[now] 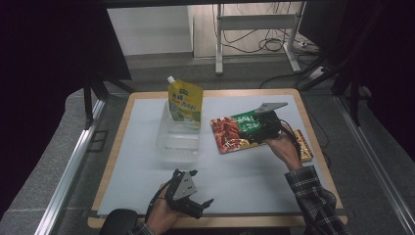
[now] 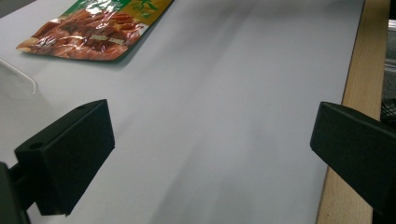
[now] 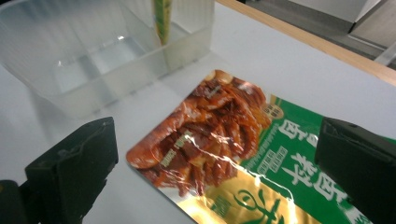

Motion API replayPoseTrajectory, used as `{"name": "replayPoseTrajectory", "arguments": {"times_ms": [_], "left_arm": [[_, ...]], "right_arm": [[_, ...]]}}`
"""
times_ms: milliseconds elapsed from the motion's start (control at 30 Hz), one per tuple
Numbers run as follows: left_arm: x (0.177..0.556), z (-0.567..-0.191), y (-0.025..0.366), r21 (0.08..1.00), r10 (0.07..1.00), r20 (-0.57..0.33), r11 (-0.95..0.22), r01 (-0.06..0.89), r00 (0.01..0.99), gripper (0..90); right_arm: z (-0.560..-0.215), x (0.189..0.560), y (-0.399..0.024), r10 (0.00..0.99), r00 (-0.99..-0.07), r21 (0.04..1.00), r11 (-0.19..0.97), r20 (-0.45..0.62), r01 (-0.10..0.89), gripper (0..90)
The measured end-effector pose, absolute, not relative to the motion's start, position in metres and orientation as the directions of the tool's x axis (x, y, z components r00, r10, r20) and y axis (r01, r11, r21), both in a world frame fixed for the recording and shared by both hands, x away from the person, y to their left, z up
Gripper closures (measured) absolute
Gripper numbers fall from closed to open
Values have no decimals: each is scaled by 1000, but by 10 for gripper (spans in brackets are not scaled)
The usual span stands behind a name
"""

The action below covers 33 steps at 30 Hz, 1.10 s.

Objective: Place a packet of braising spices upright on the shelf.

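Observation:
A red and green food packet (image 1: 230, 133) (image 3: 219, 140) lies flat on the white mat (image 1: 254, 181), right of centre. My right gripper (image 1: 250, 129) (image 3: 215, 149) hovers over the packet's green end, open, with one jaw on each side of it. A yellow spout pouch (image 1: 185, 102) (image 3: 162, 18) stands upright at the far end of a clear plastic container (image 1: 178, 139) (image 3: 93, 60). Near the front edge my left gripper (image 1: 201, 187) (image 2: 210, 126) stands open over bare mat, with the packet (image 2: 93, 28) far ahead of it.
A second, gold-edged packet (image 1: 306, 146) lies by the right hand at the mat's right side. The table's wooden edge (image 2: 359, 93) runs close to the left gripper. Behind the table stand a metal frame (image 1: 254, 22) and floor cables (image 1: 274, 44).

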<state>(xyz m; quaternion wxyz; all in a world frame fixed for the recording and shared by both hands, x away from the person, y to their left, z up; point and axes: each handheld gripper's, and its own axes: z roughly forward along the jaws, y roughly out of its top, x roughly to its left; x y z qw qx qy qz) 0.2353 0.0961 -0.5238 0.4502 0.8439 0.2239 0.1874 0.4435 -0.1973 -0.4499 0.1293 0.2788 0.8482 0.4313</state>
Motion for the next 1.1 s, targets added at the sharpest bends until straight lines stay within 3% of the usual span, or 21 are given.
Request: {"name": "replayPoseTrajectory", "arguments": {"times_ms": [533, 1100], "left_arm": [[236, -523, 100, 855, 571, 117, -474, 211, 812, 0], [236, -524, 98, 846, 557, 124, -491, 206, 821, 0]], "right_arm": [[-473, 461, -237, 686, -728, 773, 459, 4, 437, 0], [-502, 478, -266, 765, -639, 707, 412, 73, 575, 13]]}}
